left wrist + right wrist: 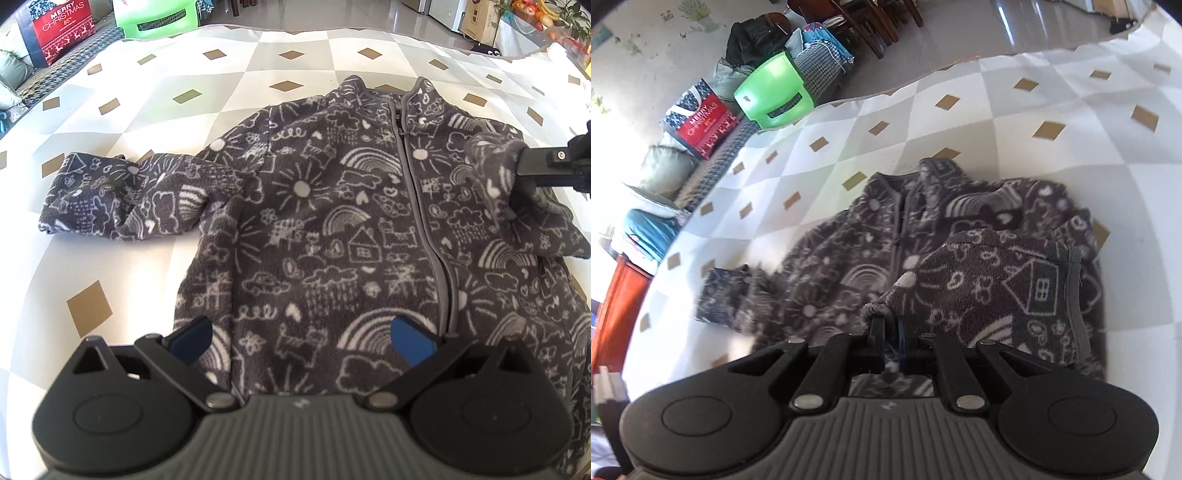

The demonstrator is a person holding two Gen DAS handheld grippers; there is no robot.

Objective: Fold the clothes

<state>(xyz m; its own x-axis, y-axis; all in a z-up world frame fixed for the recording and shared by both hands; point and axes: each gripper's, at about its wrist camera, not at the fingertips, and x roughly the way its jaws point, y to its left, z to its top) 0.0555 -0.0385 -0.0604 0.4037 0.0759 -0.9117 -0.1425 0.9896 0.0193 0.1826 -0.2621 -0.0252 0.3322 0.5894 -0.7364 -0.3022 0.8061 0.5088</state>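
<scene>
A grey fleece jacket [332, 229] printed with white doodles was laid front-up and zipped on a checked cloth [155, 110] covering the work surface, collar away from the cameras. The fold was judged to be at its very start: the body was still spread flat, and one sleeve [122, 199] was stretched out to the side, untouched. The other sleeve [990, 288] had been taken up; in the right wrist view the right gripper [892, 332] was seen nearly shut, its jaws drawn close on the fleece near the cuff, and the sleeve was held raised over the chest, not yet laid down. From the left wrist view the same gripper was seen entering at the edge of the picture with the cuff bunched around its tip. The left gripper [301, 341] was held wide open above the lower part of the jacket, with nothing between its blue-lined fingers [410, 339]; whether it touched the fabric could not be told. What remained was judged to be the setting down of the raised sleeve, the folding in of the outstretched one, and the doubling of the body. Beyond the cloth, a green plastic stool [775, 92], a red Christmas bag [62, 26], cushions and dark wooden chairs were seen, all well apart from the jacket. Nothing on the cloth stood in the way of the fold.
</scene>
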